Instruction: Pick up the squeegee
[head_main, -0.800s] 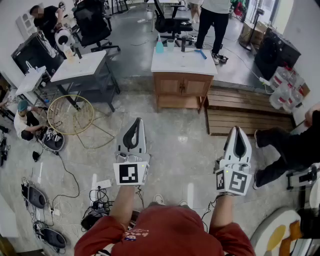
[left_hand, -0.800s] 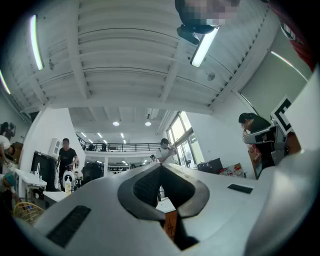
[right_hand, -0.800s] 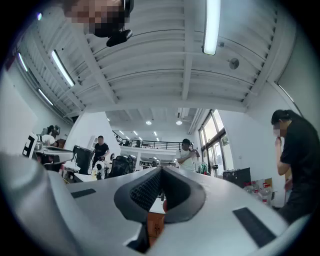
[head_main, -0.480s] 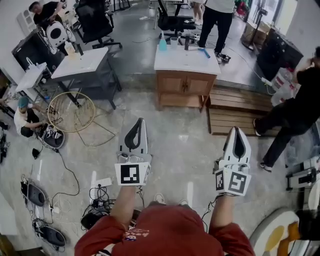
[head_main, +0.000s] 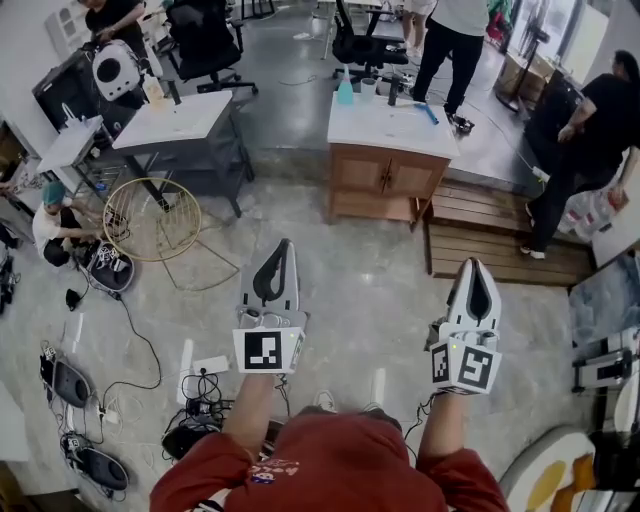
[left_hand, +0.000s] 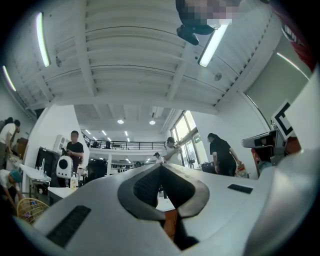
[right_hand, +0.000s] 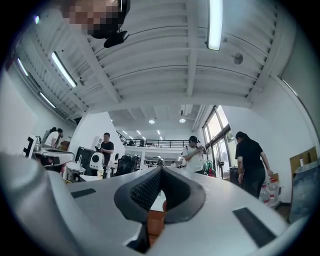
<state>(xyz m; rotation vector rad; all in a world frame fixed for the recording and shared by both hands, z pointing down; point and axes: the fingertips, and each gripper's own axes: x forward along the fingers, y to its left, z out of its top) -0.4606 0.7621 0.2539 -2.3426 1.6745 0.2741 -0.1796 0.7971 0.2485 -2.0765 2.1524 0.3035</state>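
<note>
Left claw (head_main: 284, 246) closed, right claw (head_main: 473, 264) closed, teal bottle (head_main: 345, 92) on cabinet (head_main: 385, 180).

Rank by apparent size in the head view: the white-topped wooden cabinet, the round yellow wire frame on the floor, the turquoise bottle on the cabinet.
1. White-topped wooden cabinet
2. Round yellow wire frame, clearly smaller
3. Turquoise bottle, smallest
</note>
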